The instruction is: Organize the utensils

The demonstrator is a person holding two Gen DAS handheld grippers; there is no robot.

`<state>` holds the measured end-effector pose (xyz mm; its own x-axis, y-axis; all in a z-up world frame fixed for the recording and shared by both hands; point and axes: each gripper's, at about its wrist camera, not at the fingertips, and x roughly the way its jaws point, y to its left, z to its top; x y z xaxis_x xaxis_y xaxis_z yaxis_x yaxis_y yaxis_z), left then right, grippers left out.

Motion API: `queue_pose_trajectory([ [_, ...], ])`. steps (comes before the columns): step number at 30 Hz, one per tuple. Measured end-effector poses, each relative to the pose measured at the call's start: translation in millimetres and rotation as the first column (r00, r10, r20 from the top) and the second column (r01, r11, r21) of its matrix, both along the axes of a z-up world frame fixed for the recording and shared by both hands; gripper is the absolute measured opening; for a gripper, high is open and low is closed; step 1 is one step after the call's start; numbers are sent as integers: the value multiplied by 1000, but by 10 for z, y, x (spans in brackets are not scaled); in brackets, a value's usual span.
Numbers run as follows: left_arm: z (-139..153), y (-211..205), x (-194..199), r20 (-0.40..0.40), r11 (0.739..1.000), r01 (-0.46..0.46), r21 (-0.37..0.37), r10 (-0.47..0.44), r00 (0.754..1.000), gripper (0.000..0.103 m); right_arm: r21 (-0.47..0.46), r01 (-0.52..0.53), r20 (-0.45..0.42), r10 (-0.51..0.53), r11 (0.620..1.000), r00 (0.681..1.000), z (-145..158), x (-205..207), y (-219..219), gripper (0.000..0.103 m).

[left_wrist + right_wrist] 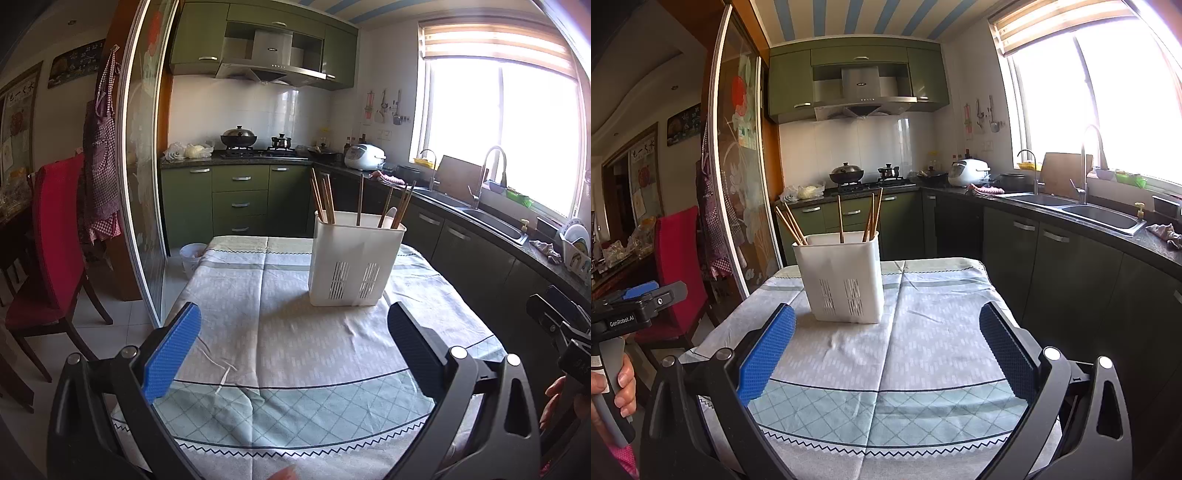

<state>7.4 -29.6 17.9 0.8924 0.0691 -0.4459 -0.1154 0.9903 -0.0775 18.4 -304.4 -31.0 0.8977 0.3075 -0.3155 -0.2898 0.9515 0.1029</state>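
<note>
Left wrist view: my left gripper (293, 341) hangs over the near part of the desk (258, 332), jaws spread wide and released, nothing between them.
Left pad: blue and finely ribbed on my left finger; the other finger's pad shows dark from this side.
Cloth: a pale patterned tablecloth (295, 406), soft and creased, with a diamond band and a zigzag border near me.
Caddy: a white plastic utensil holder (351, 266) stands upright past my jaws, right of the desk's middle; boxy, smooth-walled, slotted low on its front.
Chopsticks: thin brown wooden chopsticks (325, 201) stand in the holder in three clusters, left, middle and right, all leaning a little.
Spoon: a pale rounded piece beside the right cluster may be a spoon; I cannot tell.
Right wrist view: my right gripper (886, 347) is also released, jaws wide, blue pads facing in, holding nothing.
Where the utensils lie: all that I can see stand in the holder; no loose piece shows on the cloth.
Stage: this fits either utensils sorted into their compartments already, or a holder whose contents wait to be regrouped; I cannot settle which.
Handling: the sticks are slim and smooth, so any grip would need the pads square on the shaft; the light holder could tip if nudged.
</note>
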Motion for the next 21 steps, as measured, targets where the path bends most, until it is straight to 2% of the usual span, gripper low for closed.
queue_pose_trajectory([
  [8, 16, 5, 0, 9, 1000, -11, 5, 11, 1000, 96, -1, 1, -9, -1, 1000, 1000, -37, 42, 9, 98],
  [15, 42, -11, 0, 6, 1000, 22, 4, -22, 1000, 96, -6, -2, -15, 2, 1000, 1000, -71, 64, 32, 98],
  [21, 30, -42, 30, -4, 1000, 16, 27, -16, 1000, 96, -8, -4, -17, 4, 1000, 1000, -82, 67, 45, 98],
])
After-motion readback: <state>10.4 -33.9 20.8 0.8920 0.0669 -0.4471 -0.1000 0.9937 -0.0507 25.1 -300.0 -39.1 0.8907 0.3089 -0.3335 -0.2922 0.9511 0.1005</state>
